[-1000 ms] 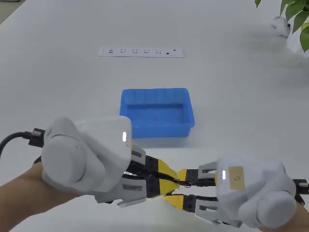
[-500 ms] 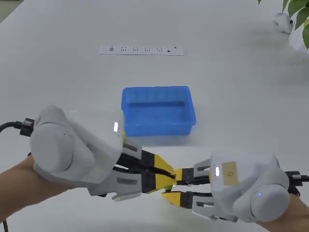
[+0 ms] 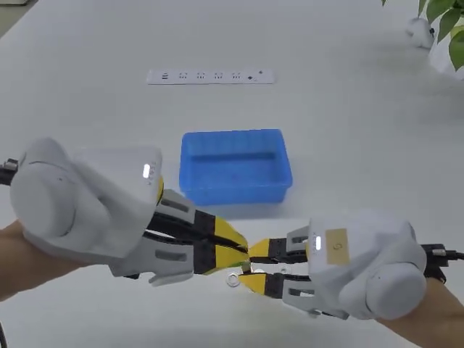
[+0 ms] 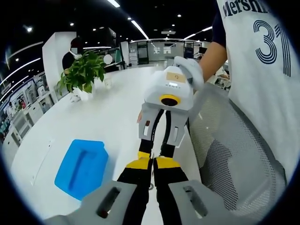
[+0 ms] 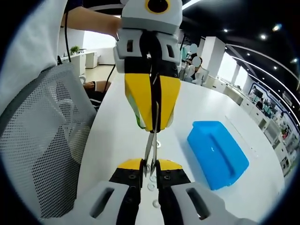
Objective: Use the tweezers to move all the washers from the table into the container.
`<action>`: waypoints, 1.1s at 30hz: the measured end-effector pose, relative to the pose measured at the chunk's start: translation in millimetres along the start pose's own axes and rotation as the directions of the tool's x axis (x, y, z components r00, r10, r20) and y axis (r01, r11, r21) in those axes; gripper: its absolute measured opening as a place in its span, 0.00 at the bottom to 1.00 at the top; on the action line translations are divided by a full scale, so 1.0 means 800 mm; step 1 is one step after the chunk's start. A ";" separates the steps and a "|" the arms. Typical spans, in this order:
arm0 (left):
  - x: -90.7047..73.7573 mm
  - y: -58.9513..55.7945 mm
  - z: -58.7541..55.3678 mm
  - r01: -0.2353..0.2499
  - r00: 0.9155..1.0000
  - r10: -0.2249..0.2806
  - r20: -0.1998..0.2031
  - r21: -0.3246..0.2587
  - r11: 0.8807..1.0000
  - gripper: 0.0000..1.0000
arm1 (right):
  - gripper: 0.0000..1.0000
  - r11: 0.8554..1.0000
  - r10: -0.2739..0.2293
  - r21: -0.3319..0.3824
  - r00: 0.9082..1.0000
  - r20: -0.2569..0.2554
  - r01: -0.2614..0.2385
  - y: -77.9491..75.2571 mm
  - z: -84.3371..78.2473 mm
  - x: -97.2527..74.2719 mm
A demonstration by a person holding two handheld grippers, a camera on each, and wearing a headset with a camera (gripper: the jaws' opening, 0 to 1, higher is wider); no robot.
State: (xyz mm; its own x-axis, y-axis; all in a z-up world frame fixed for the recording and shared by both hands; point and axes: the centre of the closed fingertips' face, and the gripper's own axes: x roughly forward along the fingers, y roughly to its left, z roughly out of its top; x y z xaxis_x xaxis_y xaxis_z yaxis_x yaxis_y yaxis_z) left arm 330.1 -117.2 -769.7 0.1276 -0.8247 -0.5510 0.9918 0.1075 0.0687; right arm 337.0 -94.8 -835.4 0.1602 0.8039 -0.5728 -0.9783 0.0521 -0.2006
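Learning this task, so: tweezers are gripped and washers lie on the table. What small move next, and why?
Probably dip the tweezers tips onto the nearest washer: the left hand-held gripper holds them just above it, and the blue container seems empty.

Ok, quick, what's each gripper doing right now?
Left gripper: closed on the tweezers.
Right gripper: jaws close on either side of the tweezers' tips; whether it grips them cannot be told.

An open-plan office or showroom; ceiling strip lights (image 4: 139, 28), long white tables (image 3: 348, 130), mesh chair (image 4: 234, 164), potted plant (image 4: 83, 72).
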 end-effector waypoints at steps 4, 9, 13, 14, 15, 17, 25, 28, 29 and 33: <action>-0.004 0.000 -0.007 -0.009 1.000 0.009 -0.014 -0.006 1.000 0.06 | 0.12 1.000 0.003 0.006 1.000 0.002 -0.003 0.001 0.001 0.006; -0.006 0.000 -0.012 -0.016 1.000 0.015 -0.017 -0.023 1.000 0.06 | 0.12 1.000 0.016 0.008 1.000 0.003 -0.016 0.002 0.002 0.013; -0.006 0.000 -0.016 -0.018 1.000 0.017 -0.024 -0.029 0.999 0.06 | 0.12 0.999 0.029 0.021 1.000 0.004 -0.029 0.004 0.001 0.017; -0.006 0.001 -0.016 -0.018 1.000 0.017 -0.024 -0.030 0.999 0.06 | 0.12 0.999 0.031 0.025 1.000 0.005 -0.031 0.004 0.001 0.017; -0.007 0.001 -0.017 -0.018 1.000 0.018 -0.022 -0.033 0.999 0.06 | 0.12 0.999 0.031 0.025 0.999 0.005 -0.032 0.004 0.001 0.017; -0.007 0.002 -0.017 -0.018 1.000 0.017 -0.024 -0.035 0.999 0.06 | 0.12 0.999 0.032 0.028 0.999 0.006 -0.032 0.004 0.001 0.018; -0.006 0.001 -0.022 -0.014 0.999 0.013 -0.036 -0.042 0.999 0.06 | 0.12 0.998 0.042 0.047 0.999 0.007 -0.042 0.007 -0.001 0.023; -0.006 0.002 -0.024 -0.012 0.999 0.011 -0.040 -0.045 0.999 0.06 | 0.12 0.998 0.047 0.052 0.999 0.007 -0.047 0.007 -0.001 0.025; -0.006 0.002 -0.025 -0.014 0.999 0.012 -0.042 -0.043 0.999 0.06 | 0.12 0.998 0.048 0.050 0.999 0.007 -0.048 0.007 -0.001 0.027; -0.007 0.003 -0.028 -0.013 0.999 0.011 -0.048 -0.047 0.999 0.06 | 0.12 0.997 0.055 0.052 0.998 0.003 -0.055 0.008 -0.001 0.030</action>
State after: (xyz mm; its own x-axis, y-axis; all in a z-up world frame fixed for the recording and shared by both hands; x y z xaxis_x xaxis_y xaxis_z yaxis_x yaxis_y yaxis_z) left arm 332.0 -99.9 -785.2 0.1384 -0.7957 -0.5897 0.9888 0.1446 0.0370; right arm 334.9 -76.1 -851.2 0.1058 0.8074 -0.5804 -0.9912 0.0387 -0.1270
